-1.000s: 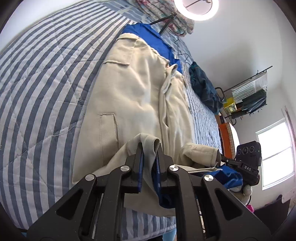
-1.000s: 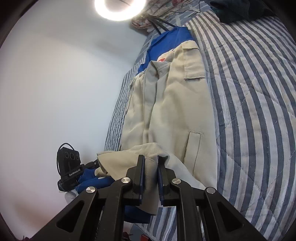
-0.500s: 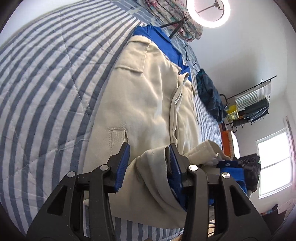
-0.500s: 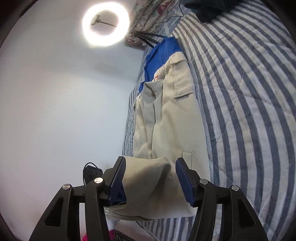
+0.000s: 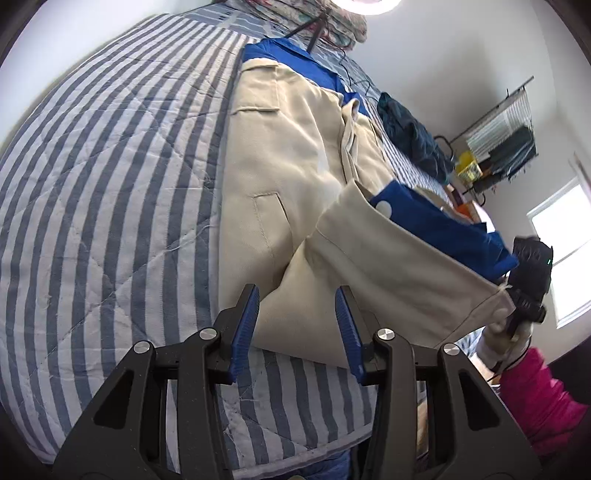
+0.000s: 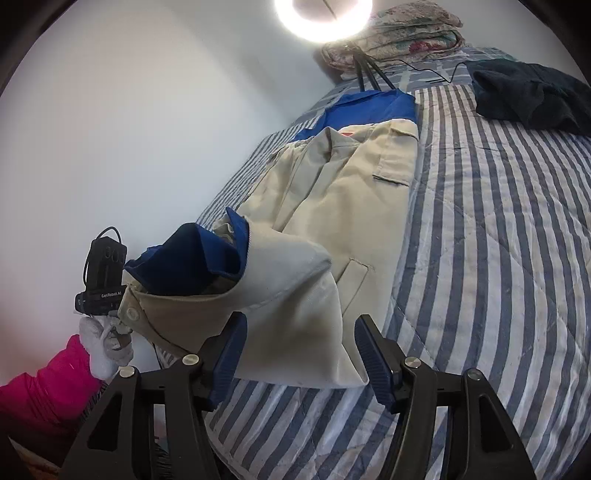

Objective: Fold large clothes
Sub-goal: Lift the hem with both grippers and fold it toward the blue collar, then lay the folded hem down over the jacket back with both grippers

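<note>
The left tool (image 5: 297, 328) stands with its two blue-padded fingers apart and nothing pressed between them; the cream fabric of the jacket (image 5: 288, 173) lies just beyond the tips, its folded-over hem filling the gap as seen from the left wrist. The right tool (image 6: 301, 352) is opening — its two fingers stand wide, and the jacket's near corner sits beyond them, not pinched. There is one cream jacket with a blue lining, spread lengthwise on the striped bed (image 5: 92, 192), and one sleeve (image 5: 406, 266) lies folded across its lower part, the blue lining showing at the cuff. Both wrist views show the other tool at the cuff end, held by a white-gloved hand (image 6: 103, 350) in a pink sleeve (image 6: 40, 391). Further off lie one dark garment (image 6: 528, 98) on the bed, one folded floral quilt (image 6: 399, 31) at the head, and one ring light (image 6: 323, 18) above.
</note>
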`<state>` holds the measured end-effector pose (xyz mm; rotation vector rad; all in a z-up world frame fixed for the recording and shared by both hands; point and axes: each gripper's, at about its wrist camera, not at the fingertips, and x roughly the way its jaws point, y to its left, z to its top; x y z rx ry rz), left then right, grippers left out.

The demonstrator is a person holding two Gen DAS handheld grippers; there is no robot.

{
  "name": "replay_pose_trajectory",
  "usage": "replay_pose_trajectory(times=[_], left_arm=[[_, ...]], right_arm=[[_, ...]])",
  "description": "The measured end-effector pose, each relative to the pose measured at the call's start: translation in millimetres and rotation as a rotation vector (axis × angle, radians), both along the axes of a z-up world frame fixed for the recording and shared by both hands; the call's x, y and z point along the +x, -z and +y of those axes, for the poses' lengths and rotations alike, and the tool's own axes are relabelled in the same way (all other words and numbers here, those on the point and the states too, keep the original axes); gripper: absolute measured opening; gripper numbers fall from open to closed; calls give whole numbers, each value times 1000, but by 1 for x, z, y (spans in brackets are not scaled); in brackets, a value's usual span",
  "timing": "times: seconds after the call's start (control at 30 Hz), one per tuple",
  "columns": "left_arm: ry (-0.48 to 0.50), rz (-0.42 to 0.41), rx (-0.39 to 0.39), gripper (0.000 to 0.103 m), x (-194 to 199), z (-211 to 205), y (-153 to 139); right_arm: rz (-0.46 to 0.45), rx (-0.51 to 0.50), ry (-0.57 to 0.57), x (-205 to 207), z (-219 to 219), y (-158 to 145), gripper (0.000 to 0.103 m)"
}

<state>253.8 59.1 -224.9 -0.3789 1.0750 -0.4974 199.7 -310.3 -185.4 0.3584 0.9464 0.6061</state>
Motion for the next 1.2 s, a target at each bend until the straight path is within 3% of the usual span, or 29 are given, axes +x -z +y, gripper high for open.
replay_pose_trajectory(times=[0.4,0.43,0.5,0.6,0.67,0.73,0.87,0.97,1.03,1.13,1.2], left_arm=[[88,34,39,42,20,-35,24],[92,25,52,40,19,-37,23],[106,14,63,24,16,-41,20],[107,-7,65,9,12,-41,15],[103,-24,62,7,7,-40,10],[89,-65,52,6,-1,-38,1],[3,-118,1,1,-16,-20,-10],[-139,-65,-65,0,-15,9,0],[-242,5,-67,0,-10,29,15],[-230,62,-151,0,-6,43,27],[-189,43,-119,0,-7,38,20]], right_arm=[[75,19,-12,17,11,30,63],[75,18,-17,17,14,32,61],[76,24,-35,18,18,34,57],[85,11,-73,20,30,39,42],[85,1,-84,18,34,39,31],[78,25,-81,16,33,35,20],[86,134,-73,12,22,25,11],[119,174,-54,12,12,31,8],[177,184,-13,13,5,44,6],[236,218,37,14,-3,57,6],[222,189,22,13,-1,51,7]])
